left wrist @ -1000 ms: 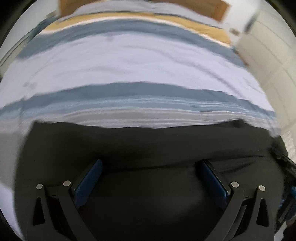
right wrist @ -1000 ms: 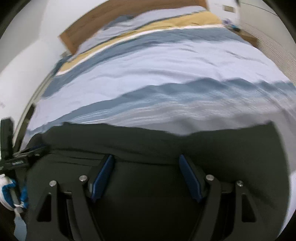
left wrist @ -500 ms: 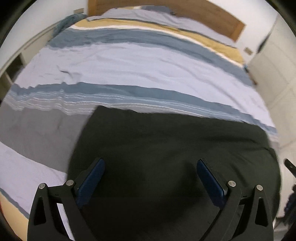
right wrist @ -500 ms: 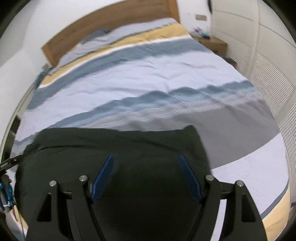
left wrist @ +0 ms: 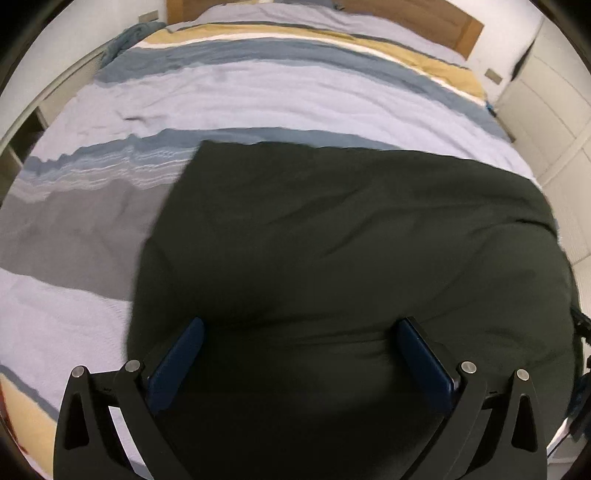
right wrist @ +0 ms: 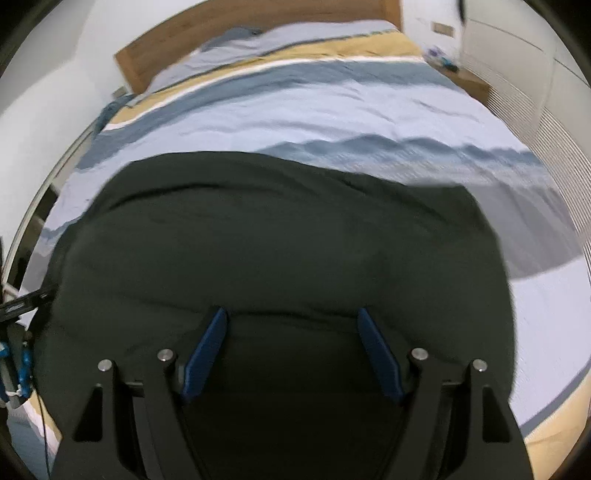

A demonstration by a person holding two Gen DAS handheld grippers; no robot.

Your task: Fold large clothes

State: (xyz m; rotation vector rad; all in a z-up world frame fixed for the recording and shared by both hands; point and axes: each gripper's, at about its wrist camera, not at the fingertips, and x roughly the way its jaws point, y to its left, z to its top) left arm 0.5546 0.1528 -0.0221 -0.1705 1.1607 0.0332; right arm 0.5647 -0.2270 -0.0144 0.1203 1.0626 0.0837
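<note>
Both wrist views, you're looking down over a bed.

Left wrist view: your left gripper (left wrist: 301, 328) sits bottom centre, jaws spread wide, blue pads (left wrist: 177, 363) well apart. Nothing pinched btwn them; the dark garment (left wrist: 351, 236) lies under and beyond the tips. Can't tell if the tips touch the cloth. Garment fills centre and right of frame, w/ a straight far edge across the middle and a left edge running down toward bottom left. Soft creases across it, looks flat on the striped duvet (left wrist: 258, 92). Duvet bands: lilac, blue-grey, ochre, grey. Wooden headboard (left wrist: 424, 18) top of frame, white cabinet doors (left wrist: 546, 110) right edge.

Right wrist view: your right gripper (right wrist: 291, 317) bottom centre, jaws wide and just been opening a bit more; pads (right wrist: 205, 354) stand clear, no fabric clamped btwn them. Same dark garment (right wrist: 277, 240) takes centre and left of frame, rounded far edge at mid height, right edge dropping toward lower right. Duvet (right wrist: 332, 110) shows above and to the right. Headboard (right wrist: 240, 33) top left. Slatted white doors (right wrist: 535, 92) upper right. Part of the other gripper unit at far left edge, blurred; detail not readable.

Some motion blur in both frames, esp. right view.
</note>
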